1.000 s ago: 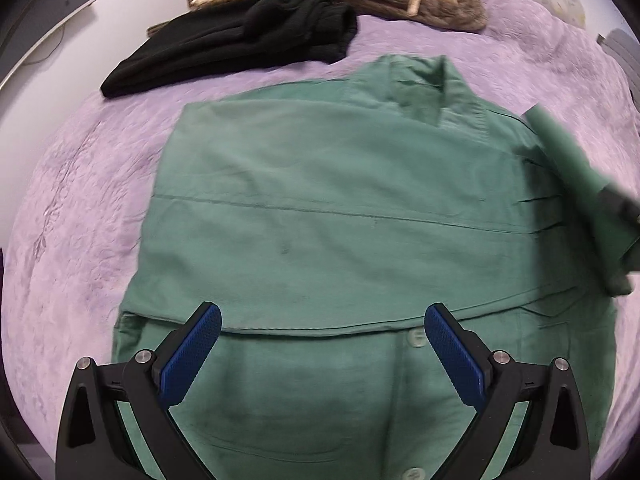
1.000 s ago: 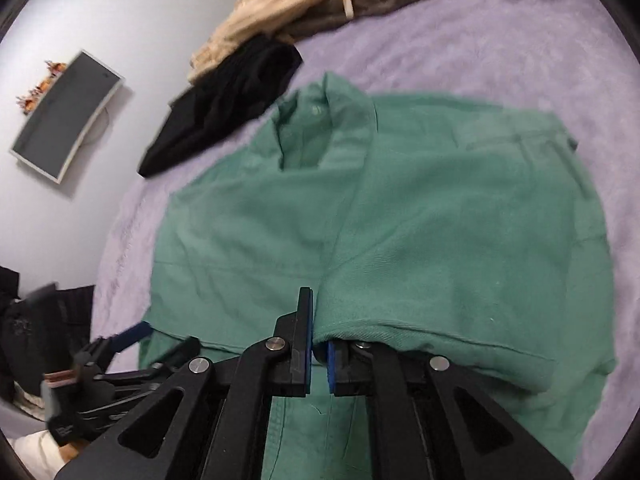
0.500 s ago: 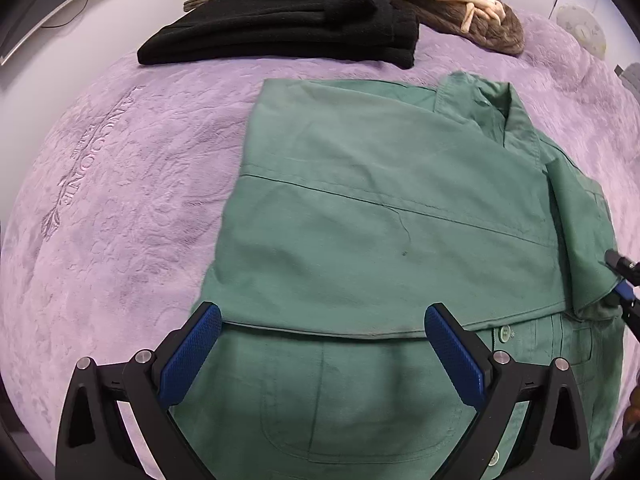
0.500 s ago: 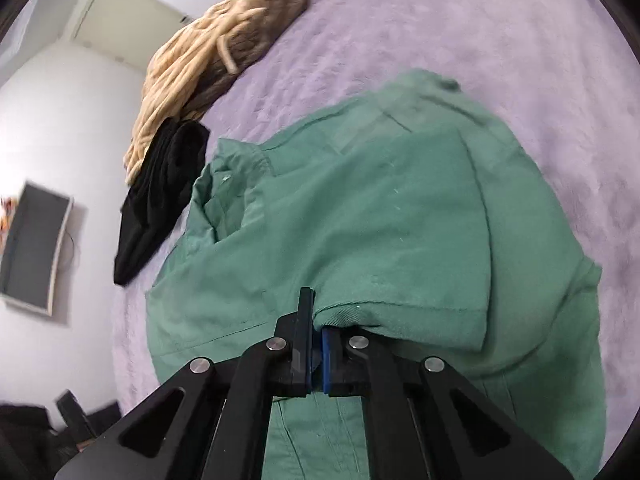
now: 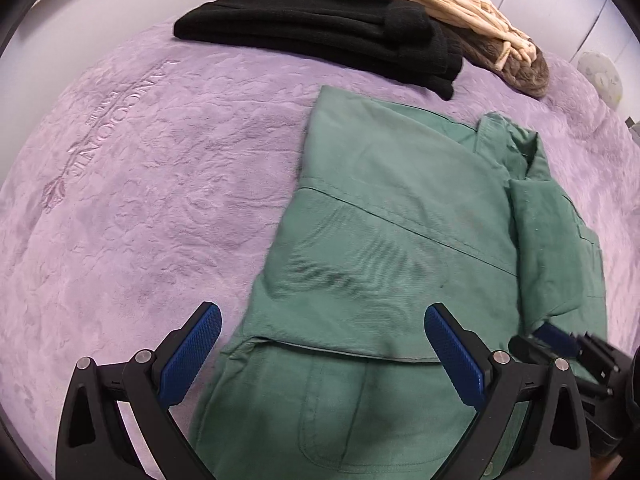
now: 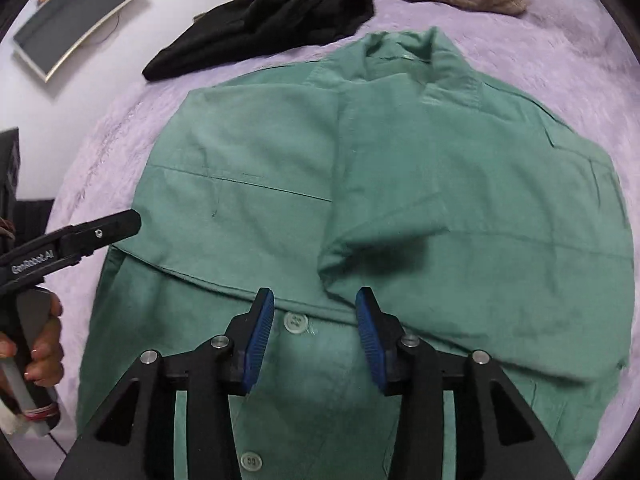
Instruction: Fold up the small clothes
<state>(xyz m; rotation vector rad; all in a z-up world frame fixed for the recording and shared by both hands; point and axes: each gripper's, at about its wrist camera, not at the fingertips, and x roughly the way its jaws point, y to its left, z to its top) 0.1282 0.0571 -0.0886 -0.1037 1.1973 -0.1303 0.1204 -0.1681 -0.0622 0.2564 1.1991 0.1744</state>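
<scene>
Looking along the left gripper [image 5: 322, 348]: spread wide, holding nothing, hanging over the near edge of the green shirt [image 5: 400, 240], which lies flat on the purple blanket [image 5: 160, 180] with one side flap folded across. Shifted left within the last second, more blanket showing.

Seen from the right gripper [image 6: 316, 330]: parted now, no longer pinching the sleeve [image 6: 460, 220], now lying folded over the chest. Probably second side fold finished; bottom-to-collar fold left.
</scene>
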